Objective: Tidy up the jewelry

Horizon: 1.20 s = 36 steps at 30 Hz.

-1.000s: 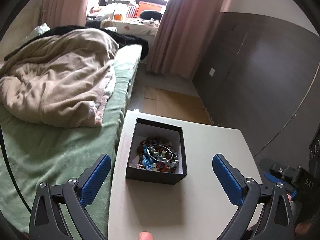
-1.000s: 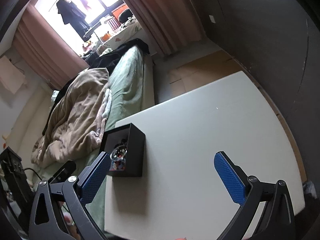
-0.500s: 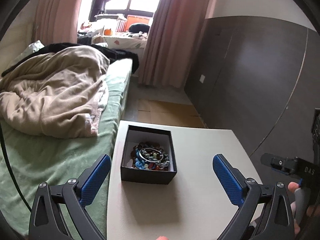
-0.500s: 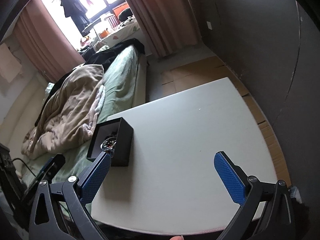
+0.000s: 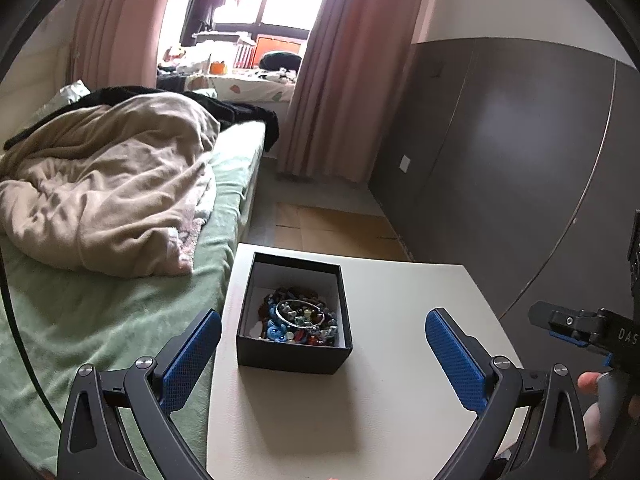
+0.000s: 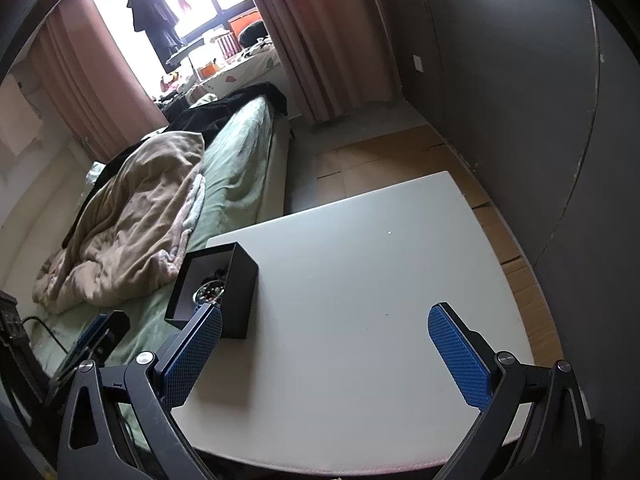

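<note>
Here, a black box (image 5: 294, 314) sits open on the white table (image 5: 380, 408) near its bed-side edge, holding a tangle of beaded jewelry (image 5: 298, 322) with a silver bangle (image 5: 298, 315) on top. The left gripper (image 5: 322, 362) hovers short of the box, fingers spread wide and empty. The right gripper (image 6: 324, 360) hangs over the table beside the box, likewise wide apart and holding nothing.
</note>
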Motion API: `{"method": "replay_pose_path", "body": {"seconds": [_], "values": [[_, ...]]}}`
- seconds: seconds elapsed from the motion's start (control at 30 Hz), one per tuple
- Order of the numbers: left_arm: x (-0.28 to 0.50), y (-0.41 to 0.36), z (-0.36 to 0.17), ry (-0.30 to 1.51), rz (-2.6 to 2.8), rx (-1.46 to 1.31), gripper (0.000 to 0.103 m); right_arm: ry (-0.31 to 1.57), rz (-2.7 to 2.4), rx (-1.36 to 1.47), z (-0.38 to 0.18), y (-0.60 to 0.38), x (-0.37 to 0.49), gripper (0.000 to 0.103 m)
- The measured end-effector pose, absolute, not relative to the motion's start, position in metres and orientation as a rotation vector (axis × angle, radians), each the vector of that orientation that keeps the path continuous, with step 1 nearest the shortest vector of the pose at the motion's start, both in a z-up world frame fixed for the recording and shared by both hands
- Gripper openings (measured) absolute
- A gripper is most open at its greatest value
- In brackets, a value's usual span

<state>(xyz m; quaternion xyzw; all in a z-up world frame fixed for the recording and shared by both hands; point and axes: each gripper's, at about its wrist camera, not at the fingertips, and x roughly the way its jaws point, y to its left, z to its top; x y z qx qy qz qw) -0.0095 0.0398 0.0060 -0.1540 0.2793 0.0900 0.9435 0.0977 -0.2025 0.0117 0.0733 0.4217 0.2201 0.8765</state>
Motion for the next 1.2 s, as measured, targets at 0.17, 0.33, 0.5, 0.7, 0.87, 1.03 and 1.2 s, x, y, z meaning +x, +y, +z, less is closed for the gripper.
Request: {"method": "replay_pose_path", "body": {"seconds": [0.17, 0.33, 0.5, 0.7, 0.87, 1.03, 1.2], "values": [[-0.0097, 0.0406, 0.0050, 0.576, 0.184, -0.321, 0.102, 0.876, 0.455, 0.136, 0.0121, -0.2013, 0.0961, 0.103], [-0.0094, 0.0420, 0.0052, 0.580, 0.184, -0.315, 0.102, 0.879, 0.447, 0.133, 0.0117, -0.2006, 0.0976, 0.103], [-0.0099, 0.0426, 0.0062, 0.576, 0.184, -0.317, 0.102, 0.885, 0.444, 0.133, 0.0111, -0.2014, 0.0982, 0.103], [-0.0096, 0.0424, 0.0066, 0.581, 0.179, -0.315, 0.102, 0.888, 0.436, 0.148, 0.0101, -0.2048, 0.0994, 0.103], [-0.0095, 0.0399, 0.0081, 0.581, 0.177, -0.307, 0.102, 0.891, 0.430, 0.155, 0.0089, -0.2061, 0.1006, 0.103], [-0.0094, 0.0401, 0.0091, 0.578, 0.178, -0.310, 0.102, 0.896, 0.424, 0.149, 0.0092, -0.2058, 0.1007, 0.103], [-0.0089, 0.0402, 0.0089, 0.576, 0.181, -0.311, 0.102, 0.895, 0.420, 0.146, 0.0093, -0.2053, 0.1001, 0.103]]}}
